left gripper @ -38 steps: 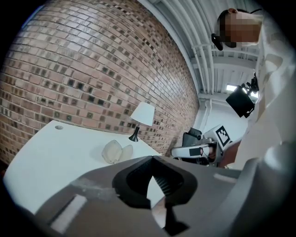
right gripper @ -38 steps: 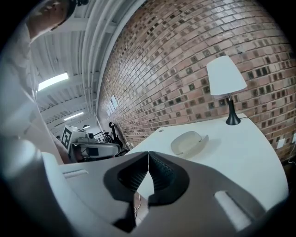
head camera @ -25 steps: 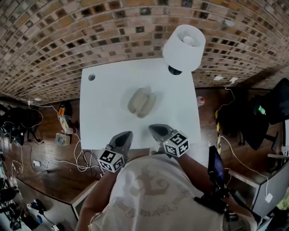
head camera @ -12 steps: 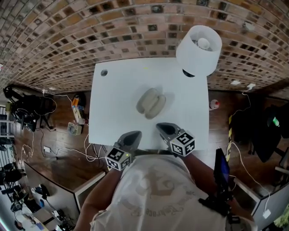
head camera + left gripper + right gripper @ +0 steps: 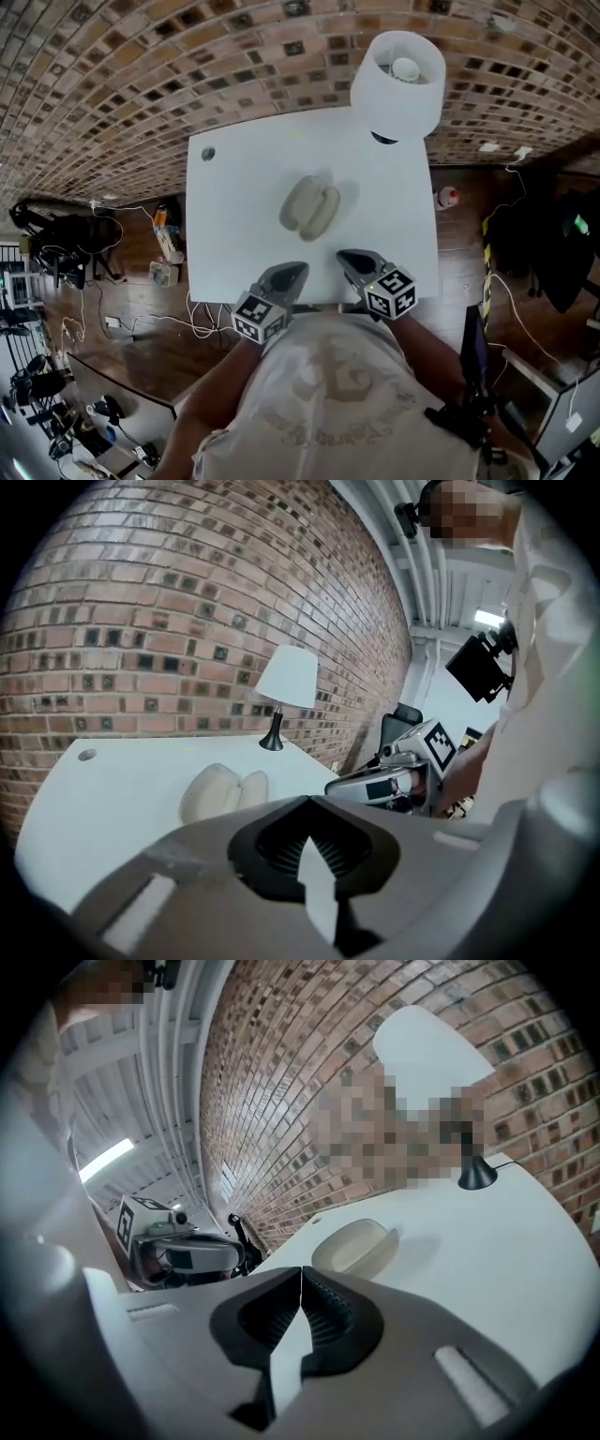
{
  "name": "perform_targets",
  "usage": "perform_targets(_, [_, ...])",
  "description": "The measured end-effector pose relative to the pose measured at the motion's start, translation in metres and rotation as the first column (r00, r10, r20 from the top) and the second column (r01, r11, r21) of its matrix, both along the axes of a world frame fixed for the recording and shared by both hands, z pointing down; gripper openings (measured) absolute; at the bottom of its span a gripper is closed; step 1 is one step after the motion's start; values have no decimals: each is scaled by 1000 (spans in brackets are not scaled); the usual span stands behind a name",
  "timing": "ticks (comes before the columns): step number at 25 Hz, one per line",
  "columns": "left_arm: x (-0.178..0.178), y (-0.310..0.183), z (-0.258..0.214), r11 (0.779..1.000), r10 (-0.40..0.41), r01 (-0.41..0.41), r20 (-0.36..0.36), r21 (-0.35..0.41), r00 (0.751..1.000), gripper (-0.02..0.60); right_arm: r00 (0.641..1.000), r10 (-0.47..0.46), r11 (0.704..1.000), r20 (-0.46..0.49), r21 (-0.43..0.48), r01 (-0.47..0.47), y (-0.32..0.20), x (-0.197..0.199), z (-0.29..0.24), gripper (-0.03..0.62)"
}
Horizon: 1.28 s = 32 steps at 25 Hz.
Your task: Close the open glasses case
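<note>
At the middle of the white table (image 5: 234, 197) lies the glasses case (image 5: 310, 207), open (both beige halves side by side). From it, the left gripper (image 5: 296, 269) sits at 7 o'clock and the right gripper (image 5: 347, 256) at 5 o'clock, each with jaws pressed together on nothing; a white lamp (image 5: 398, 82) stands at 1 o'clock.

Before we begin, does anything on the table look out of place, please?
Only the glasses case in the middle of the table, which lies open with its halves spread apart; the lamp stands upright.
</note>
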<state>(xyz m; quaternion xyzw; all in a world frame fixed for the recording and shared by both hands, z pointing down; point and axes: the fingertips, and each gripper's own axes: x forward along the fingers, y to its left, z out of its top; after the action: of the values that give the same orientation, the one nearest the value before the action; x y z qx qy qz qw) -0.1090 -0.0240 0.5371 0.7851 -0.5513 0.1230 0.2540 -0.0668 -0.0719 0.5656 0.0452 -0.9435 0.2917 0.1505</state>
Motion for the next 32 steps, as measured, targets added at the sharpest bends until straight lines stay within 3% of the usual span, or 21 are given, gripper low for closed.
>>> perform_targets(5, [6,-3,12,996,84,-84,-11,-14,996,6,998,55,998,-26,7,-55,4,4,4,11])
perform_targets(13, [-12,-6,22,991,135,-135,16,-24,991,6,989,133,991,-60,16,-132,12,-3,5,11])
perform_targets(17, [-19,-5,39,980,184,-180,43,-81,982,6,983,165,986,-78,21,-164,15,-8,5,11])
perform_targets(21, [-19,-13,54,967,240,-229,97,-114,966,8,975,206,979,-87,15,-205,20,-8,3,11])
perform_targets(25, [-15,-27,67,952,297,-276,175,-135,939,55,963,238,971,-123,31,-236,26,2,8,11])
perform_targets(32, [-19,-49,82,947,309,-267,280,-178,909,125,943,305,952,-131,19,-305,20,13,13,11])
